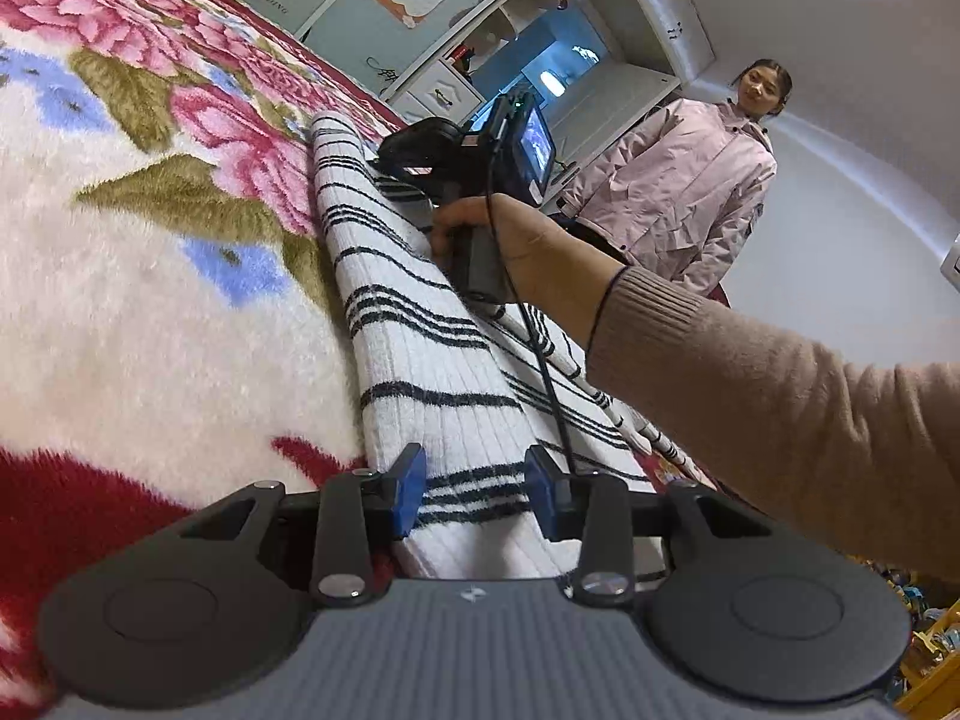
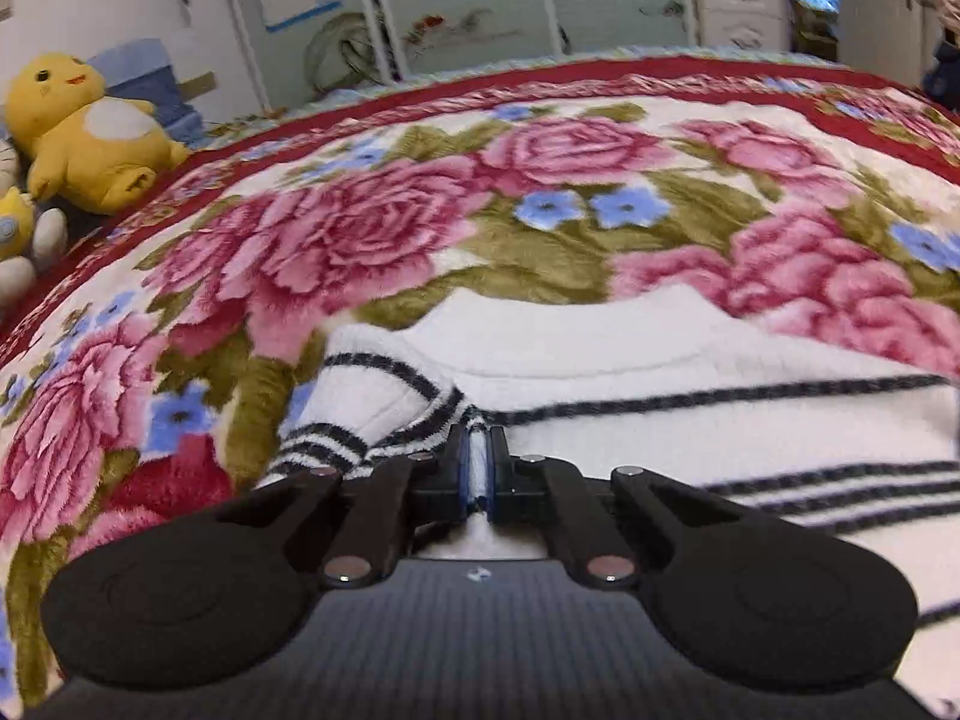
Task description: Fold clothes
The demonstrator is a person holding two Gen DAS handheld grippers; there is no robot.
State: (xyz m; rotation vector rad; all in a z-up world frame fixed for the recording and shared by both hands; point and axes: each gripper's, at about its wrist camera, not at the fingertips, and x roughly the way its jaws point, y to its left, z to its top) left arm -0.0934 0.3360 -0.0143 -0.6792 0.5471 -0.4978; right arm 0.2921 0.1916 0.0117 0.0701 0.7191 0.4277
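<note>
The white ribbed sweater with black stripes [image 1: 420, 354] lay on the floral plush blanket [image 1: 138, 276], near its red border. The left gripper [image 1: 474, 495] stood apart over the sweater's folded edge. The right gripper [image 2: 479, 468] was clamped on a fold of knit.

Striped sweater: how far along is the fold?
Done: one side of the striped sweater is folded over lengthwise on the floral blanket. In hand: the right gripper is shut on a fold of knit near the collar; the left gripper is open over the other end. Left: cross folds.
</note>
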